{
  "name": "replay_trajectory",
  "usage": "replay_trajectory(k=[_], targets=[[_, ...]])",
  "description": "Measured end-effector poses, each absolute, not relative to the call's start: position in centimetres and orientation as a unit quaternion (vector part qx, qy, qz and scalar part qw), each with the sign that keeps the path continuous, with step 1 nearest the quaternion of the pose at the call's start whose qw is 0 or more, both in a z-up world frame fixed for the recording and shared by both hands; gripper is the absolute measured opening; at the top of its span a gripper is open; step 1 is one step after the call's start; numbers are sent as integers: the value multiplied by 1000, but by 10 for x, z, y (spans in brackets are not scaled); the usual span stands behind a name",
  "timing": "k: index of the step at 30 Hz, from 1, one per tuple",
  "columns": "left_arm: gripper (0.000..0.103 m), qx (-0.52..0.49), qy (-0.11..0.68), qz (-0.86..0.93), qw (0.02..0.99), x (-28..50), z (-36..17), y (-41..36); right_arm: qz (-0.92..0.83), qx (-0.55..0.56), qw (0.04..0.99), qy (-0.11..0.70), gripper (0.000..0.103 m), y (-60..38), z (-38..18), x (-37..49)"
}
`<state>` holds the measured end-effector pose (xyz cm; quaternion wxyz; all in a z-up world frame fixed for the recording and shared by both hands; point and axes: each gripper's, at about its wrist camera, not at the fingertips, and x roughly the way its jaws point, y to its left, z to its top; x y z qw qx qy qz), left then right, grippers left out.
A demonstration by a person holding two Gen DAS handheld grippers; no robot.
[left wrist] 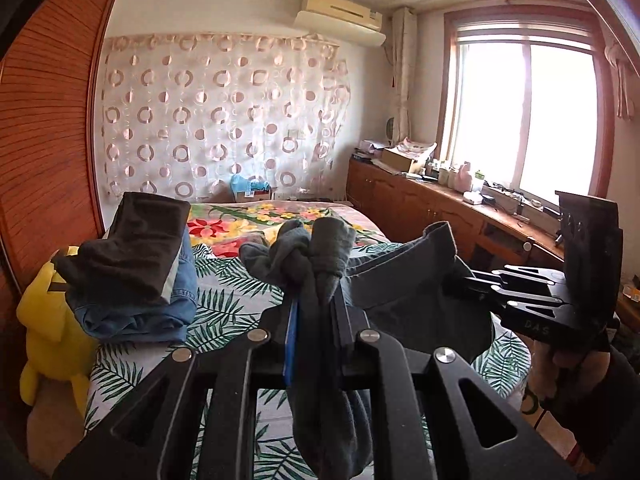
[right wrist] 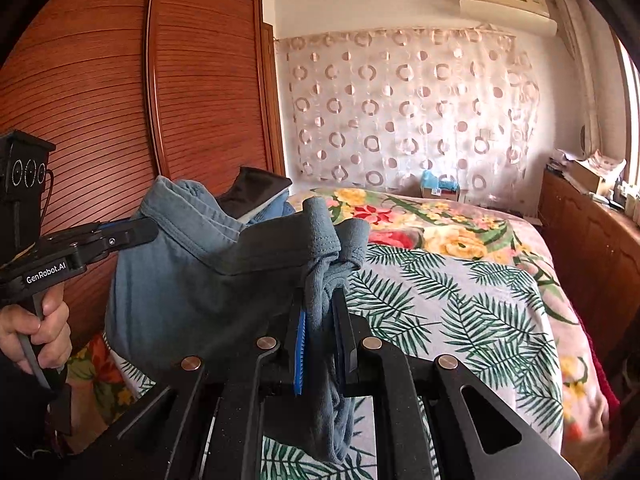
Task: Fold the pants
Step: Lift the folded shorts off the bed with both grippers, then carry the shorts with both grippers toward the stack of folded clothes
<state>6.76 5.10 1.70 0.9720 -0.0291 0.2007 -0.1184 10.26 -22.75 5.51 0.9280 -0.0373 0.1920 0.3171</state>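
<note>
Grey-blue pants (left wrist: pixel 400 280) hang in the air above the bed, held by both grippers. My left gripper (left wrist: pixel 316 300) is shut on a bunched edge of the pants, which stick up past the fingertips and hang down below. My right gripper (right wrist: pixel 320 308) is shut on another bunched edge of the same pants (right wrist: pixel 192 280). The cloth stretches between the two grippers. In the left wrist view the right gripper (left wrist: pixel 472 280) comes in from the right. In the right wrist view the left gripper (right wrist: pixel 148 228) comes in from the left.
A bed (left wrist: pixel 232 300) with a palm-leaf sheet and a floral blanket (right wrist: pixel 440 220) lies below. A stack of folded clothes (left wrist: pixel 132 272) and a yellow plush toy (left wrist: pixel 44 320) sit at its left side. A wooden wardrobe (right wrist: pixel 160 100) stands left, and a cluttered counter (left wrist: pixel 460 196) runs under the window.
</note>
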Motion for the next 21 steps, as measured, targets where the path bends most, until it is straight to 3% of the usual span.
replay_trajectory(k=[21], targets=[[14,-41,196,-55,978,123,22,107,373,-69,906,188,11,-169,75,217]])
